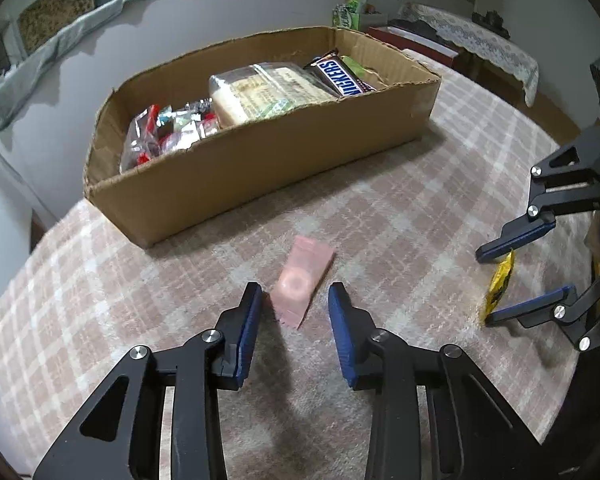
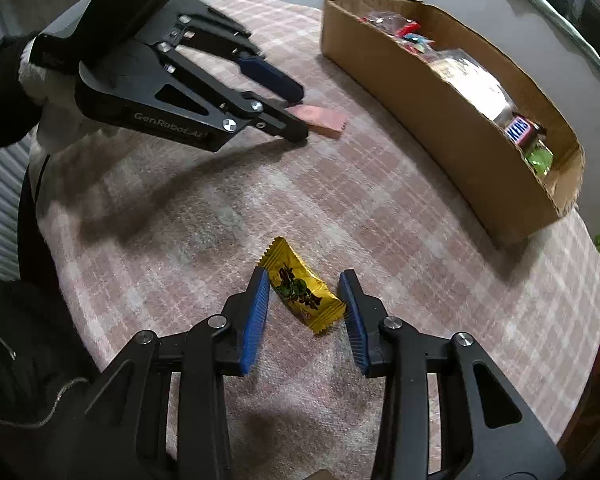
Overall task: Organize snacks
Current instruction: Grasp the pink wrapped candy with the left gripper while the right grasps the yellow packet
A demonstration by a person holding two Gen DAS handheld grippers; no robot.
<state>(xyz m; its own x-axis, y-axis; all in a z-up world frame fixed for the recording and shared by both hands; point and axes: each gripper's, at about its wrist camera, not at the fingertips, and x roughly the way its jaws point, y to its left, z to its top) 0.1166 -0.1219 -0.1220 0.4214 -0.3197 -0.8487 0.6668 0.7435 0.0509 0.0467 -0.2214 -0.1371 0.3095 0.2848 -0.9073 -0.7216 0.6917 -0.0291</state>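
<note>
We look along both pairs of jaws, low over the worktop [image 1: 400, 208]; both views share the box [image 1: 260, 160] beyond them.

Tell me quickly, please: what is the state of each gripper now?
Left gripper: open, fingers either side of the pink packet, not holding it.
Right gripper: open, fingers either side of the yellow packet, not holding it.

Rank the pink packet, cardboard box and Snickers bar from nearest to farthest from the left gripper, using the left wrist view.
1. Pink packet: between the left gripper fingers.
2. Cardboard box: ahead on the tablecloth.
3. Snickers bar: inside the box, far right end.
</note>
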